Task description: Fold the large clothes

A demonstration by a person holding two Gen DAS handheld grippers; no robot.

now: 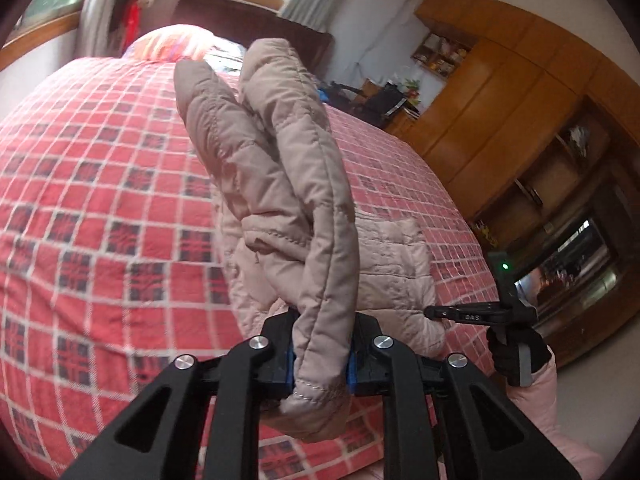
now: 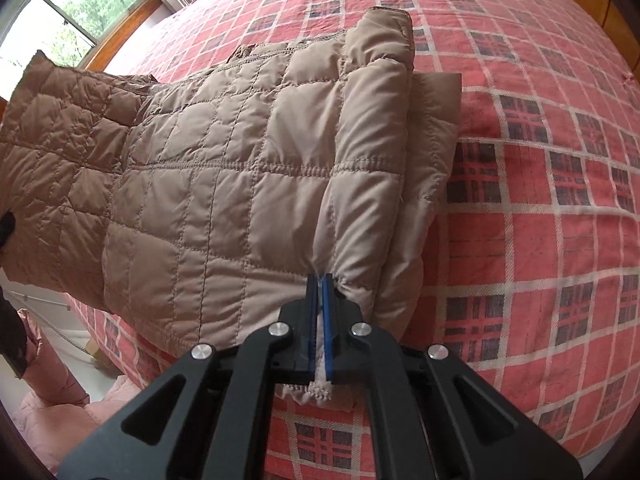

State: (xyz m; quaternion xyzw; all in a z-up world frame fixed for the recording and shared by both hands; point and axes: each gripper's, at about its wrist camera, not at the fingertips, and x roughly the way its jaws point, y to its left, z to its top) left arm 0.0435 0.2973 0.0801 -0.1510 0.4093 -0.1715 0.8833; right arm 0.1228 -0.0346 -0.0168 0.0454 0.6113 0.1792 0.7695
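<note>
Already partly folded, the beige quilted padded jacket lies on the bed with the red and white checked cover, near the bed's edge. In the right wrist view its body is doubled over itself, with at least two stacked layers showing along one side, so some folding looks done. One end is lifted clear of the bed rather than laid down.

The left gripper has its fingers clenched on a thick bunched edge of the jacket, which rises in rolled layers in front of the camera. The right gripper has its fingers pinched nearly together on a thin stitched hem, with a little of that hem poking out behind the blue pads. In the left wrist view the right gripper shows well off to the side, held by a dark-gloved hand in a pink sleeve, its tip touching the jacket.

Judging from this, the task is around its middle: the raised part is not yet laid over, and the bundle is not yet flattened and squared.
</note>
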